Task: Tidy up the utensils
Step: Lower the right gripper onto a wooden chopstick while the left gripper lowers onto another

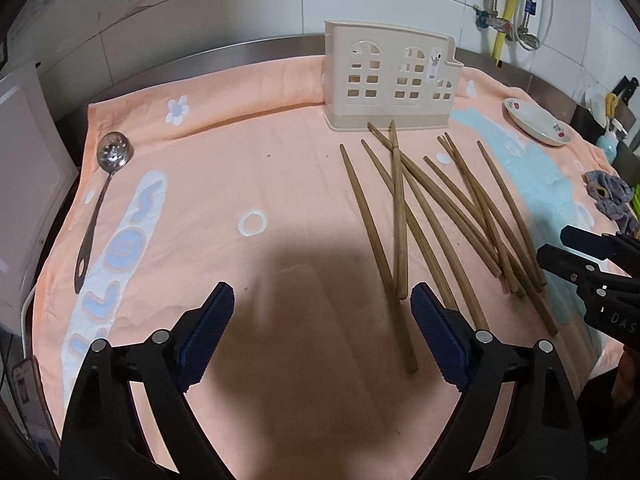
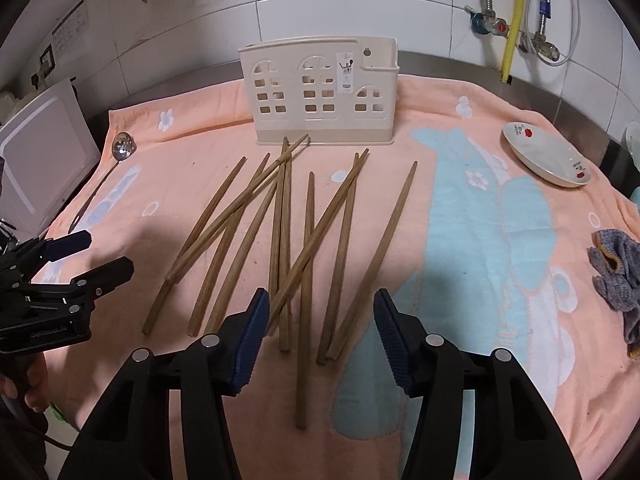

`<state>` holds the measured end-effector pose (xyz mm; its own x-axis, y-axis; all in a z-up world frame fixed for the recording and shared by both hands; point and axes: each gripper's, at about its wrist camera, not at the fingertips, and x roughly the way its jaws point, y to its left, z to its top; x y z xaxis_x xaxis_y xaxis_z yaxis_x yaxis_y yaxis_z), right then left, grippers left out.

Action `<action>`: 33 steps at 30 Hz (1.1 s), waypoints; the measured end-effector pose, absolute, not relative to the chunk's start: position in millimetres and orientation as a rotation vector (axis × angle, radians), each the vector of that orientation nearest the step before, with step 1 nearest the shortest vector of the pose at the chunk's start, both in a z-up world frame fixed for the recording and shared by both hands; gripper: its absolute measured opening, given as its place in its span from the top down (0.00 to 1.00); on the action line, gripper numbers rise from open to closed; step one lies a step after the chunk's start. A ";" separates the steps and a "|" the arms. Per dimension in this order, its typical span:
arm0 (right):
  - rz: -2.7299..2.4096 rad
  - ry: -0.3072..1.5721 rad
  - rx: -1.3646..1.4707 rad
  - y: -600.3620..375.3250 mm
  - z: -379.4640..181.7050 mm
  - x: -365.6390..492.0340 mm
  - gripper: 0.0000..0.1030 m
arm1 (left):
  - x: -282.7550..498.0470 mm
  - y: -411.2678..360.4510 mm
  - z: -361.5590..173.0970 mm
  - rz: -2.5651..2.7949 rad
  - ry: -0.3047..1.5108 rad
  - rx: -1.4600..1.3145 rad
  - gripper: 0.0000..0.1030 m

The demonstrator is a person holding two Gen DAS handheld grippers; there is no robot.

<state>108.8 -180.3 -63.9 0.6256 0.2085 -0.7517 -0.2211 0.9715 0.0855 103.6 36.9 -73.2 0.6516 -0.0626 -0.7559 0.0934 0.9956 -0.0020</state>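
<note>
Wooden chopsticks (image 2: 308, 240) lie loose on the peach towel (image 2: 440, 360), in a crossed, fanned heap directly in front of the utensil holder (image 2: 320, 96). Several overlap one another; their tips point toward the holder, and the farthest tips reach just short of its base. In the left wrist view the same chopsticks (image 1: 432, 216) sit right of centre.

The cream plastic utensil holder (image 1: 390, 76) stands upright at the back of the towel (image 1: 240, 184), near the steel rim of the surface. Its window-shaped cut-outs show nothing inside.

A slotted metal spoon (image 1: 100, 200) lies flat at the towel's left edge, well apart from the chopsticks, bowl toward the wall. In the right wrist view the spoon (image 2: 120, 148) is visible at far left.

Left tool (image 1: 322, 336): released, jaws spread wide, holding nothing, poised over bare towel left of the heap. It also shows in the right wrist view (image 2: 98, 258), likewise spread.

Right tool (image 2: 320, 336): released, jaws spread wide, nothing between them, positioned above the near ends of the chopsticks.

Periphery: a small white dish (image 2: 548, 156) with a red motif sits at the right rear of the towel. A grey crumpled cloth (image 2: 616, 272) lies at the right edge. A white board (image 2: 44, 156) leans at the left.
</note>
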 end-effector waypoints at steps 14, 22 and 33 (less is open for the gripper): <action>0.283 0.900 0.036 -166.8 -73.8 130.6 0.74 | 132.5 28.1 -78.3 -0.196 0.872 0.050 0.37; 0.289 0.933 0.057 -158.1 -83.6 142.4 0.85 | 142.8 20.2 -78.1 -0.292 0.870 0.036 0.42; 0.283 0.952 0.076 -159.6 -89.1 146.0 0.89 | 151.4 9.0 -84.9 -0.398 0.892 0.006 0.53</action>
